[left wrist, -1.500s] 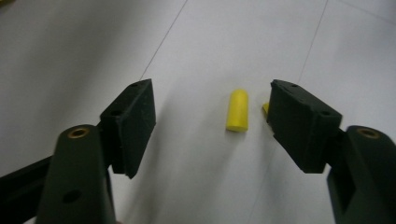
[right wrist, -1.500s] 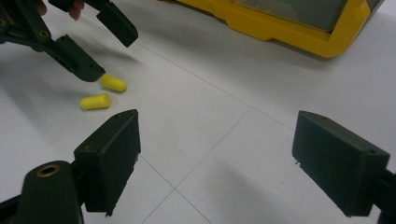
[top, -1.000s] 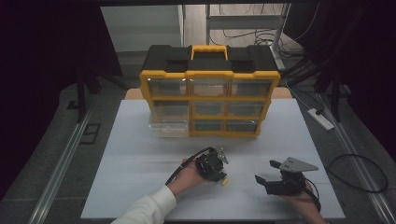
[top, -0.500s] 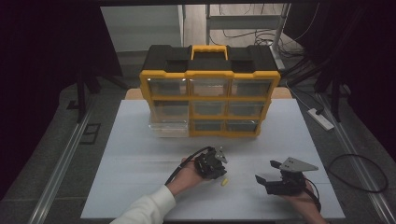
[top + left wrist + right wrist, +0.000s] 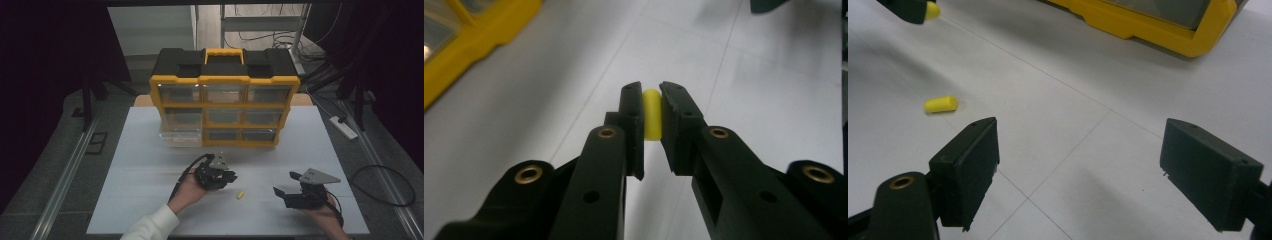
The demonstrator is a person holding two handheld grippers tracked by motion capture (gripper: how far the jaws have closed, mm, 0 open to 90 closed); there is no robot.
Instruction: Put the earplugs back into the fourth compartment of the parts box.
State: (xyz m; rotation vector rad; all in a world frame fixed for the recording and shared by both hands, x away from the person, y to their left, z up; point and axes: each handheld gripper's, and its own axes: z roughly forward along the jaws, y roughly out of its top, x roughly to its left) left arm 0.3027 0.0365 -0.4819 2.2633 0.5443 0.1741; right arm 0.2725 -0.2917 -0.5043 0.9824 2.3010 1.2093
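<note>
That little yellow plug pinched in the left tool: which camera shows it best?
The left gripper view: the yellow plug sits close and sharp between the left gripper's black jaws. The right gripper view shows just its tip at the top left corner. In the high view I cannot make it out.

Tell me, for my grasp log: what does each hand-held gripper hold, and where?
Left hand-held gripper pinches a yellow earplug across its sides. Right hand-held gripper holds nothing.

Table: smooth matt white surface. Drawer organizer on it: glossy yellow and black plastic, clear drawers. Yellow earplug beside the left hand-held gripper: matt foam look; gripper plastic matt black.
</note>
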